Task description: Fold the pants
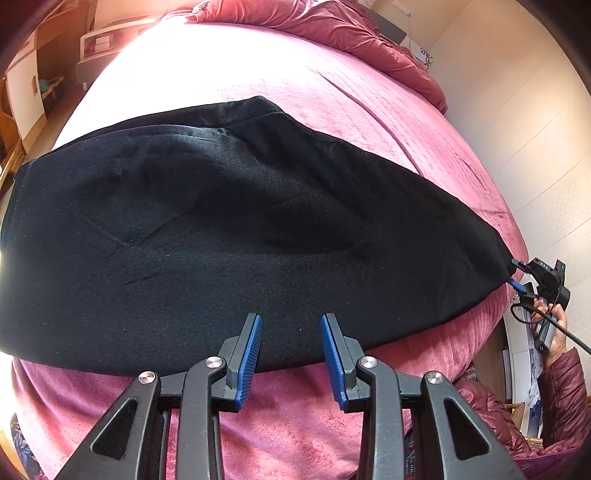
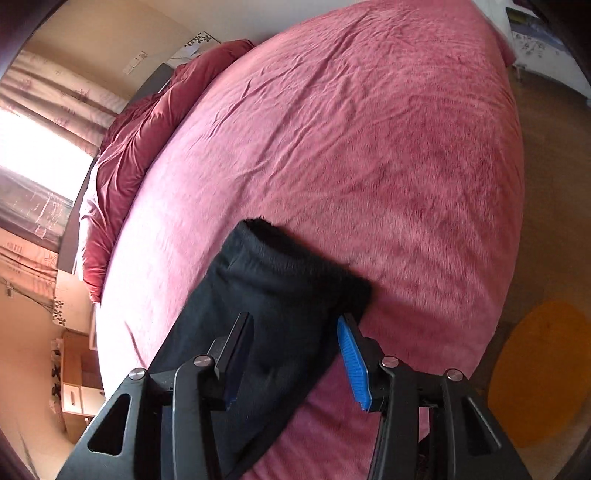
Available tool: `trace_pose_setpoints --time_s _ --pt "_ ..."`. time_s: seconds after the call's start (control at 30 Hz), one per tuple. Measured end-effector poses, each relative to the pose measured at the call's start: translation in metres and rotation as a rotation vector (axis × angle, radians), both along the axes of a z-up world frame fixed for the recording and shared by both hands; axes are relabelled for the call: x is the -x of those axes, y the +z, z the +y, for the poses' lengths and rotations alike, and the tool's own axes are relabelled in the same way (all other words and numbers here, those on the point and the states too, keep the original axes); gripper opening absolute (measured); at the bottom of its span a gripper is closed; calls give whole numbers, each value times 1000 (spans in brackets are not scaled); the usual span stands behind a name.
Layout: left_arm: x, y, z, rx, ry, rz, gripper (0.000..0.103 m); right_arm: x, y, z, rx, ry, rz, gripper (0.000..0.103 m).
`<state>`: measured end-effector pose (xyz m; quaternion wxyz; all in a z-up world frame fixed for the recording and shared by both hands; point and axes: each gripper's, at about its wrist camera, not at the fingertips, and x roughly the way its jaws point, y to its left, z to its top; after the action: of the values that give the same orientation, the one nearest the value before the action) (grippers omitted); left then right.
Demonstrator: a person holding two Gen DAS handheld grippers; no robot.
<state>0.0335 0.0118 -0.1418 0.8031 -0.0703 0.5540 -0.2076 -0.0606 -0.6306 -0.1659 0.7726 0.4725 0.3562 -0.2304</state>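
Note:
Black pants lie flat across a pink bedspread, folded lengthwise, running left to right. My left gripper is open, its blue pads just above the near edge of the pants, holding nothing. My right gripper is open over the narrow leg end of the pants, with the cloth lying between and under its fingers. The right gripper also shows in the left wrist view at the far right tip of the pants, held by a hand in a maroon sleeve.
A crumpled red duvet lies at the head of the bed. The bed edge drops to a wooden floor with an orange round mat. Shelves and a window stand beyond the bed.

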Motion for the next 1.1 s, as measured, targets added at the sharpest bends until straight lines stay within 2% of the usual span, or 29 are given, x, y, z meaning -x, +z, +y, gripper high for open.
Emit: trace_pose_setpoints --time_s 0.03,0.1,0.23,0.37,0.47,0.5,0.6,0.73,0.8,0.87,1.0,1.1 --pt "0 0 -2 -2 -3 0 34 -4 2 -2 14 1 15 29" --pt "-1 -1 -6 -7 -6 -2 34 -11 8 -5 48 3 58 18" --pt "1 0 -7 -3 -8 -17 34 -15 32 -4 144 27 61 14" --pt "0 -2 -6 3 -9 -11 34 -18 2 -8 127 61 200 14" --pt "-2 -1 -2 1 -14 -11 34 -17 -7 -9 120 46 216 16" --pt "-3 0 -3 1 -18 -14 34 -17 -6 -9 125 42 214 18" --pt "-2 1 -5 3 -27 -25 34 -16 3 -9 135 30 241 38" --pt "-3 5 -9 -4 -49 -55 34 -4 33 2 233 15 243 43" --pt "-4 7 -12 -6 -60 -66 34 -7 51 18 253 60 193 43" --pt "-4 9 -13 -12 -64 -82 34 -20 61 39 244 152 147 43" --pt "-8 9 -9 5 -40 -82 34 -66 66 109 235 397 91 44" --pt "-10 10 -1 4 -17 -88 35 -104 59 167 196 559 56 44"
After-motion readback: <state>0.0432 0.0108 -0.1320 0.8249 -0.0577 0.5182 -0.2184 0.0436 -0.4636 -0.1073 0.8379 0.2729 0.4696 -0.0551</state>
